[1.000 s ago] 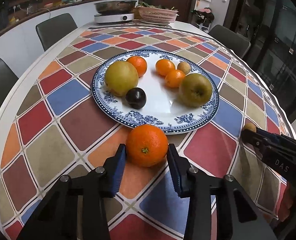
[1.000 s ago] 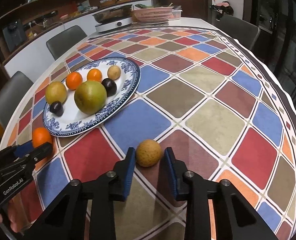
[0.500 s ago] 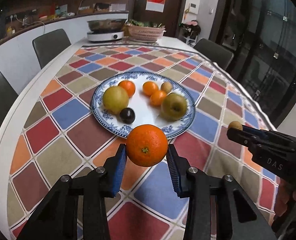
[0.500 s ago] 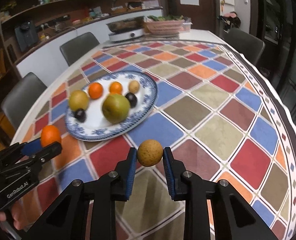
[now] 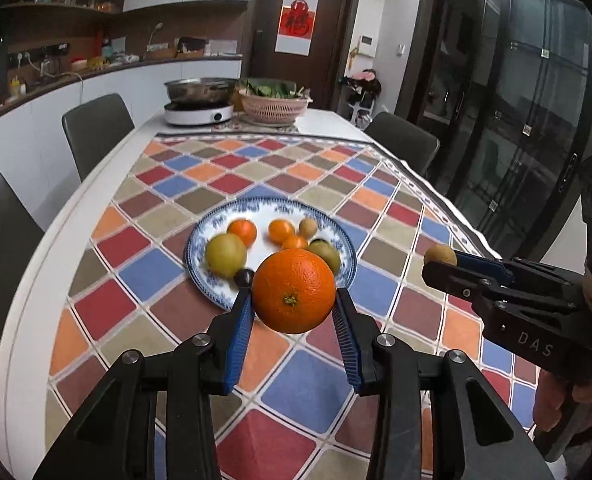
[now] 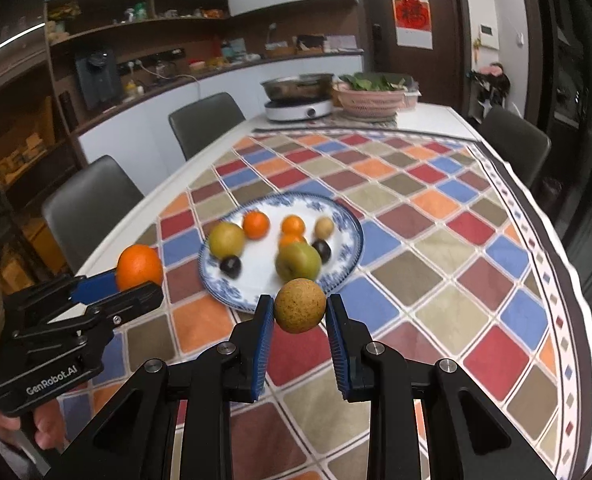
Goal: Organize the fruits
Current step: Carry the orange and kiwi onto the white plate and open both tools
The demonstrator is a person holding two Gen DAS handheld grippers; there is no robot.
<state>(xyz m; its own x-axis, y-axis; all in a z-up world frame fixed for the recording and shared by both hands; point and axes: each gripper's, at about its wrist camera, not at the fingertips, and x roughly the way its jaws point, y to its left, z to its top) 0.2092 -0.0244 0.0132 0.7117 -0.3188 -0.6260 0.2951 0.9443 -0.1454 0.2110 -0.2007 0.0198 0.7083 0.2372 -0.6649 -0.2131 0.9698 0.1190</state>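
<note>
My left gripper (image 5: 293, 308) is shut on a large orange (image 5: 293, 291) and holds it in the air in front of the blue-and-white plate (image 5: 211, 292). My right gripper (image 6: 300, 316) is shut on a small brown speckled round fruit (image 6: 300, 305), also held above the table near the plate (image 6: 348, 256). The plate holds two yellow-green pears, several small oranges, two dark plums and a small brown fruit. Each gripper shows in the other's view: the right one (image 5: 442, 260) with its brown fruit, the left one (image 6: 139, 276) with the orange.
The table has a chequered coloured cloth (image 6: 436, 240). At its far end stand an induction cooker with a steel pan (image 5: 197, 110) and a pink basket of greens (image 5: 275, 106). Grey chairs (image 6: 89, 208) line both sides. Glass doors stand at the right.
Both grippers have lifted their fruit off the table and risen well above it. The plate now looks smaller and farther away.
</note>
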